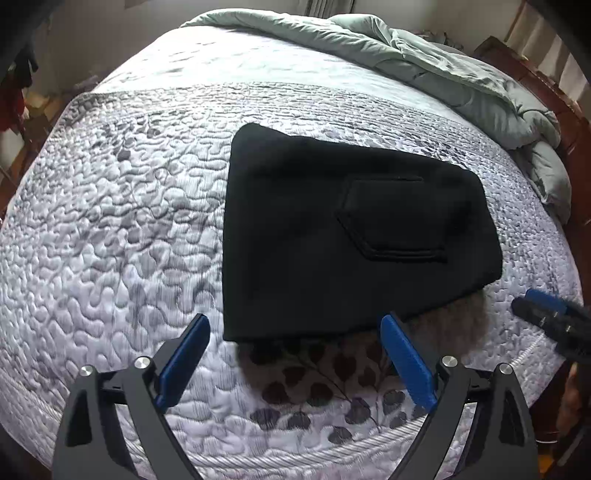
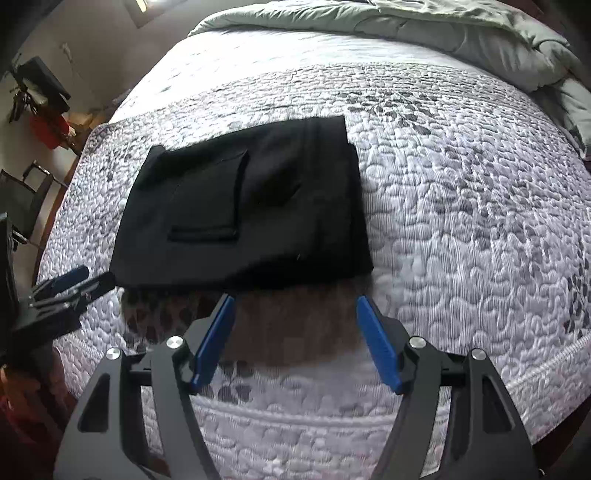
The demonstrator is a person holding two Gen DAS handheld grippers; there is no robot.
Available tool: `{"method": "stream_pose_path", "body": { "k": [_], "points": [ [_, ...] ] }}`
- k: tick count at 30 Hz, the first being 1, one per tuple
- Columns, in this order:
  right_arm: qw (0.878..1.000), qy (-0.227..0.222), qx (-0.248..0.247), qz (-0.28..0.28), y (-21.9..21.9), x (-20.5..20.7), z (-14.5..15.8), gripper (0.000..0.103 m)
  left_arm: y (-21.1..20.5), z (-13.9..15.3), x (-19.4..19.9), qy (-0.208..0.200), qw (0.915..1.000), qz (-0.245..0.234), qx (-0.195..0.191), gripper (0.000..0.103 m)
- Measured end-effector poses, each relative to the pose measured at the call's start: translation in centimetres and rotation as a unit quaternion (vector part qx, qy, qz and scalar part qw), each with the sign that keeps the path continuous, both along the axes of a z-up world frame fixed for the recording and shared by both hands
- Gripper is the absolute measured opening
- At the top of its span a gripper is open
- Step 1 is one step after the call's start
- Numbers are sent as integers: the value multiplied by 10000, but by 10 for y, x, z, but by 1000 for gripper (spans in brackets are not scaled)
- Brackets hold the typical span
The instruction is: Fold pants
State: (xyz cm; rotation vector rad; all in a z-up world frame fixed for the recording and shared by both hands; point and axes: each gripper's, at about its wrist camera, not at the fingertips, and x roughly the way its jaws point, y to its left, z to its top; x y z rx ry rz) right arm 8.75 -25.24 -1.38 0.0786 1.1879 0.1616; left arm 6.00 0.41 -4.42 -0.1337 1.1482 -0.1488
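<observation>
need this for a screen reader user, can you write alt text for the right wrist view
Black pants, folded into a compact rectangle with a back pocket showing, lie on a white-and-grey quilted bedspread. The right gripper hovers open near their front edge, holding nothing; the left gripper shows at the left, a green comforter behind.

No writing, label, brand, number or sign can be read in either view. The black pants ahead of the tongs show only a stitched pocket, with no tag or print. The quilt on the bed carries a leaf and pebble pattern, no letters. Far off to the left of the tongs, the dim room clutter is perhaps too blurred to yield any text.
</observation>
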Motion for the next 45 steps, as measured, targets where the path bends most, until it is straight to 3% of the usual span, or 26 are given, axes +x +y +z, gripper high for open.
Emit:
{"method": "stream_pose_path", "body": {
  "k": [12, 45],
  "points": [
    [9992, -88, -390, -71, 22, -10, 1, 80, 2, 8, -8, -148, 9995, 56, 255, 94],
    [9992, 77, -345, -206, 20, -4, -13, 88, 0, 5, -10, -56, 9995, -77, 303, 94]
  ]
}}
